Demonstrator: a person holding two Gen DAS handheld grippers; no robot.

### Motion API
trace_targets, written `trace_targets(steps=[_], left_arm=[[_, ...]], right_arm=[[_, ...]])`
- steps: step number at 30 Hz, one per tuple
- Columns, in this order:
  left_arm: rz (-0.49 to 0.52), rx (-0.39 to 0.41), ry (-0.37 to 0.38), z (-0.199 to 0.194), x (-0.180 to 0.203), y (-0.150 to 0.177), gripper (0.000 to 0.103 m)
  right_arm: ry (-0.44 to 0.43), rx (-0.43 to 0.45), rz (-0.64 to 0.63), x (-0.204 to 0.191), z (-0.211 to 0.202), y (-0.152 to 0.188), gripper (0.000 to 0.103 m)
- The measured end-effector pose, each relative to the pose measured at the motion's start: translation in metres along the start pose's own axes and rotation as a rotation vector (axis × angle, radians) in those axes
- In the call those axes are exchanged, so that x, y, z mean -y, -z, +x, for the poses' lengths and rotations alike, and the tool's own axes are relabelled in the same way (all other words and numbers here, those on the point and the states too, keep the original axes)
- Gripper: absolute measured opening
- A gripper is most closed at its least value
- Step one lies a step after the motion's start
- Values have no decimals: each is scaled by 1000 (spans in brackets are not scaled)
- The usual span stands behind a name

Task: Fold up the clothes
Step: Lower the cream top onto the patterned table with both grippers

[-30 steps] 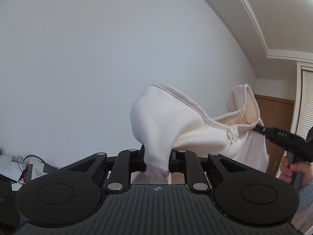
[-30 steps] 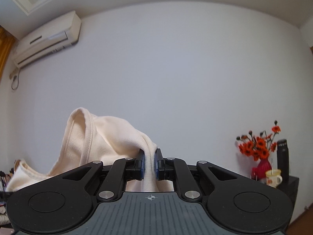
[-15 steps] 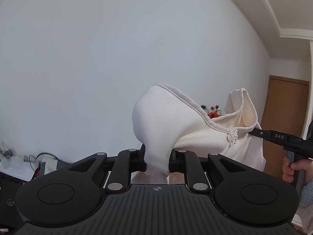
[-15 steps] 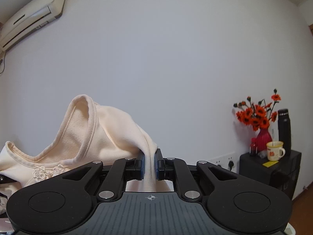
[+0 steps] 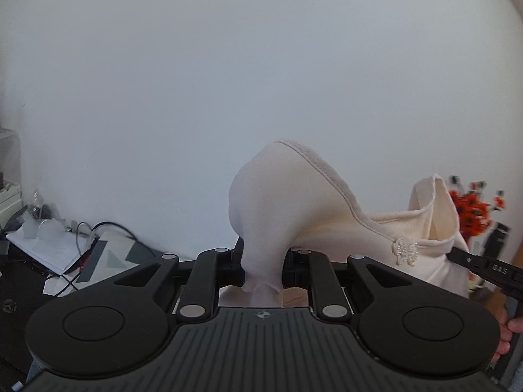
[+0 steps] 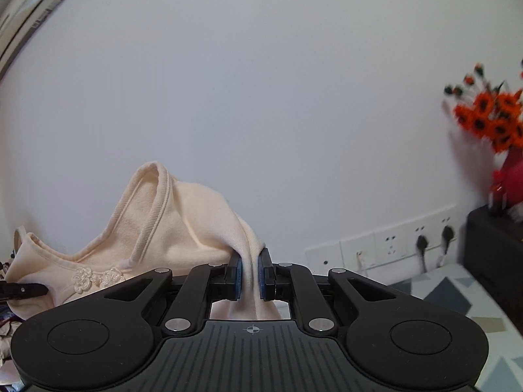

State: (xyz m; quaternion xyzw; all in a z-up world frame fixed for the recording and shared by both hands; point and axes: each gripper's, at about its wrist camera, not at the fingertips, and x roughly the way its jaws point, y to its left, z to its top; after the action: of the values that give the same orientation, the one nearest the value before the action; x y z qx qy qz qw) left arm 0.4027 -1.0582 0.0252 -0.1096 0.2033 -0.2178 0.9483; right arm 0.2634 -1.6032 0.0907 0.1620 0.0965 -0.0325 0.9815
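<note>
Both tools clamped on cream garment [image 5: 287, 209]: left tool [image 5: 263, 269], right tool [image 6: 250, 274]; orange flowers [image 6: 493, 117], wall sockets [image 6: 392, 245] beyond.

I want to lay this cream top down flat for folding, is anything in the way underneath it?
Can't tell. Both tongs, left and right, are clamped on the cream top, held up in the air. The surface below it is hidden in both views.

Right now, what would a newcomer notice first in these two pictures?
First, the cream knitted garment with small lace flowers, held up before a plain white wall, with the left tool and the right tool each shut on a bunch of it. Next, the bright orange artificial flowers in a red vase, far right.
</note>
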Motion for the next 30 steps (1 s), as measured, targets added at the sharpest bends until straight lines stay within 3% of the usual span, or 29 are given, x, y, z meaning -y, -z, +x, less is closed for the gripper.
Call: trace_targets(steps=[3, 7, 10, 13, 17, 22, 30], left_arm=[[-20, -72, -94, 57, 40, -9, 17], [38, -192, -218, 131, 83, 5, 17], [74, -305, -272, 178, 105, 19, 17], [115, -374, -297, 211, 121, 24, 18], [81, -449, -307, 233, 99, 32, 20], [74, -515, -343, 252, 73, 44, 20], [93, -561, -382, 269, 83, 59, 29]], right_arm=[[33, -32, -135, 10, 60, 23, 9], [32, -154, -151, 27, 131, 62, 9], [62, -201, -270, 26, 168, 104, 9], [69, -277, -294, 33, 198, 139, 9], [142, -347, -324, 45, 228, 175, 9], [187, -394, -300, 62, 243, 196, 9], [185, -400, -276, 67, 252, 210, 13]])
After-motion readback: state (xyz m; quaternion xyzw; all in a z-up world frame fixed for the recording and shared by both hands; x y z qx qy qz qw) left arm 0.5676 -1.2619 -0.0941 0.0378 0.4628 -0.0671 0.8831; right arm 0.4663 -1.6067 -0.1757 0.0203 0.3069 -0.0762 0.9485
